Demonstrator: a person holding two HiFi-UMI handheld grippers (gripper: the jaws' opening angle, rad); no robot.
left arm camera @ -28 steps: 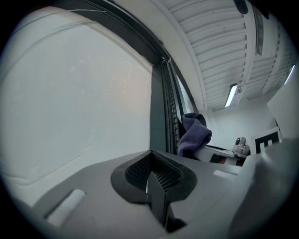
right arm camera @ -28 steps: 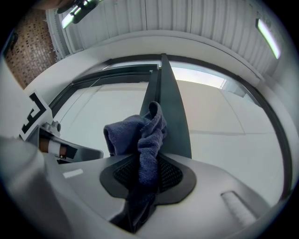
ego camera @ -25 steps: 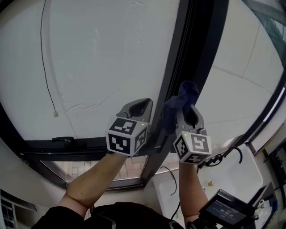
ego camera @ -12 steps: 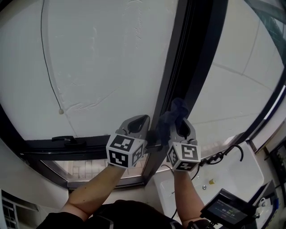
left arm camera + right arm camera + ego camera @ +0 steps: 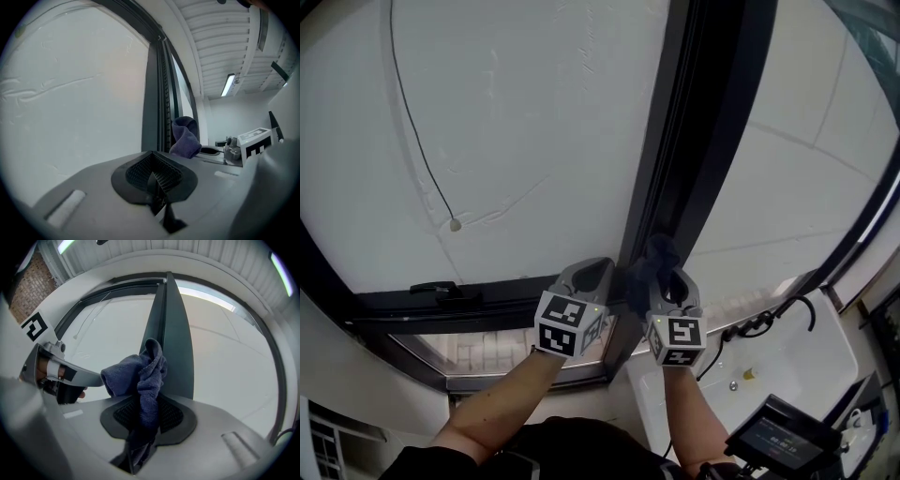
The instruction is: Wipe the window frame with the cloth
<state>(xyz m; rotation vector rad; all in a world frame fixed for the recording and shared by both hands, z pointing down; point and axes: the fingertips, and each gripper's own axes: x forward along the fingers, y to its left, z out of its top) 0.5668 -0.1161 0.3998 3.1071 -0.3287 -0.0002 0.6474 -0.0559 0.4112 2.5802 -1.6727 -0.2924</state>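
Below the dark window frame (image 5: 694,141), at the lower right, stood a white tabletop (image 5: 797,361). A black cable (image 5: 766,323) looped at its far edge by the window. A small yellow item (image 5: 749,374) lay on the white surface, apart from the cable.

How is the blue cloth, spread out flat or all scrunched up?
Scrunched up. The cloth sits bunched in folds, pinched between the shut jaws of the right gripper.
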